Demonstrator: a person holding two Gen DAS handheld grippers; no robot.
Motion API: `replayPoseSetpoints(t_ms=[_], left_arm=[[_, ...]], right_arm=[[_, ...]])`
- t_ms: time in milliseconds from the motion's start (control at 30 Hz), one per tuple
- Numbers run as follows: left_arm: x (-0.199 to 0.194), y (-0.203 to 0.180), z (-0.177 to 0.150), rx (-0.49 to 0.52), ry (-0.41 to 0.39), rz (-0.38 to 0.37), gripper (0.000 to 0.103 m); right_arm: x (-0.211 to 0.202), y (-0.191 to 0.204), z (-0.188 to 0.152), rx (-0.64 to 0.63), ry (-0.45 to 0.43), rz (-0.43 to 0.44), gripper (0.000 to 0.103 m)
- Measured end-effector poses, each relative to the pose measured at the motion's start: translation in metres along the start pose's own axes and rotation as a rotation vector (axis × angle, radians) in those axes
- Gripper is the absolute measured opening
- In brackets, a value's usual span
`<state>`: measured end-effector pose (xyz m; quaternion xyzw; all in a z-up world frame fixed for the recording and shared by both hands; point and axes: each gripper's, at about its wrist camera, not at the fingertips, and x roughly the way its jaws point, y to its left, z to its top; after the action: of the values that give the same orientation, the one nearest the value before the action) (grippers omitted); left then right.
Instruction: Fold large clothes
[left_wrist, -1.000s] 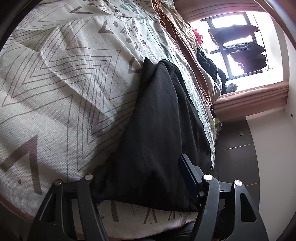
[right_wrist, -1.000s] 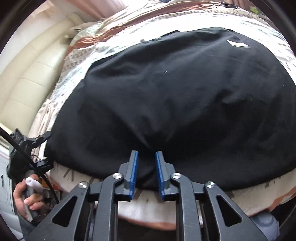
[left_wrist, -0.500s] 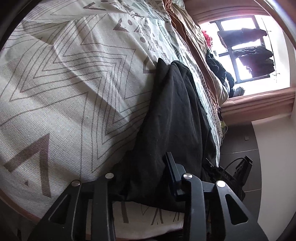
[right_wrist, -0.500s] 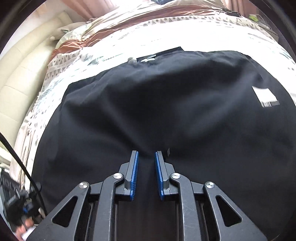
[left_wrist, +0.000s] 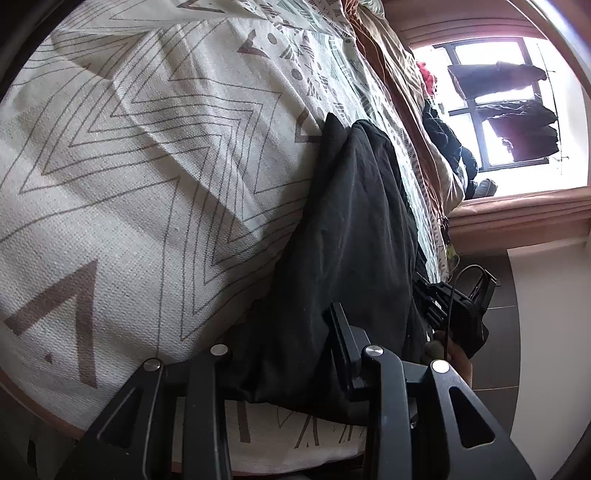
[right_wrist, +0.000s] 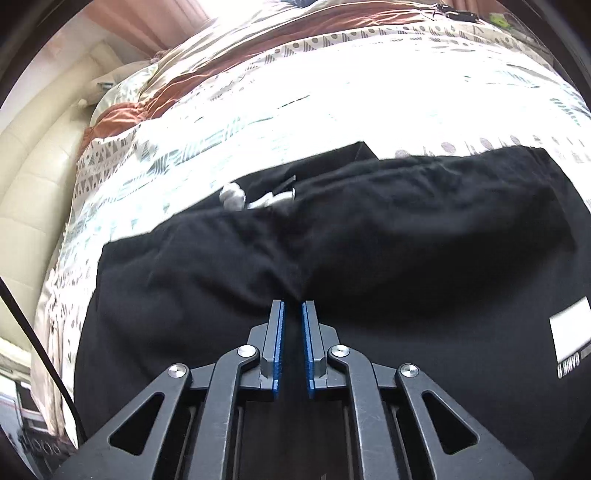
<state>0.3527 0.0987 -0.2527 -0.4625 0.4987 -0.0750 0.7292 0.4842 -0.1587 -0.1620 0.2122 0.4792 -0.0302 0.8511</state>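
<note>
A white label (right_wrist: 570, 338) sits on the black garment (right_wrist: 332, 258) right of the right gripper (right_wrist: 293, 314); dark print runs along its lower edge, too blurred to read. A second pale tag (right_wrist: 273, 197) lies ahead of that gripper near the garment's far edge. The one garment is spread on the patterned bedspread (right_wrist: 332, 92). The right gripper's blue pads have just been closing and stand nearly together, pinching a ridge of the cloth. The left gripper (left_wrist: 280, 354) is part-closed on a bunched fold of the garment (left_wrist: 351, 240), cloth filling the gap between its fingers.
</note>
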Motion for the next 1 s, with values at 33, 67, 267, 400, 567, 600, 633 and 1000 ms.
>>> replayPoseSetpoints(t_ms=[33, 67, 267, 400, 567, 600, 633, 1000], left_arm=[[0.001, -0.001, 0.001, -0.006, 0.012, -0.005, 0.035], [0.002, -0.001, 0.001, -0.010, 0.025, -0.008, 0.035], [0.011, -0.009, 0.001, -0.012, 0.039, 0.004, 0.035], [0.016, -0.014, 0.001, -0.019, 0.021, 0.008, 0.035], [0.015, -0.021, -0.001, 0.006, -0.005, 0.032, 0.035], [0.015, -0.023, -0.001, 0.006, -0.008, 0.031, 0.032], [0.013, -0.024, -0.001, 0.006, -0.011, 0.030, 0.029], [-0.006, -0.058, -0.001, 0.081, -0.054, -0.024, 0.018]], right_arm=[[0.003, 0.000, 0.004, 0.006, 0.002, 0.009, 0.006], [0.006, -0.001, 0.007, 0.013, 0.004, 0.018, 0.006], [0.024, -0.003, 0.024, 0.029, 0.020, 0.062, 0.006], [0.014, -0.014, 0.033, 0.026, 0.039, 0.108, 0.006], [-0.015, -0.014, 0.037, -0.004, 0.024, 0.142, 0.007], [-0.021, -0.013, 0.035, -0.013, 0.024, 0.148, 0.008], [-0.024, -0.013, 0.033, -0.024, 0.028, 0.154, 0.008], [-0.063, -0.029, -0.009, -0.024, 0.086, 0.168, 0.045]])
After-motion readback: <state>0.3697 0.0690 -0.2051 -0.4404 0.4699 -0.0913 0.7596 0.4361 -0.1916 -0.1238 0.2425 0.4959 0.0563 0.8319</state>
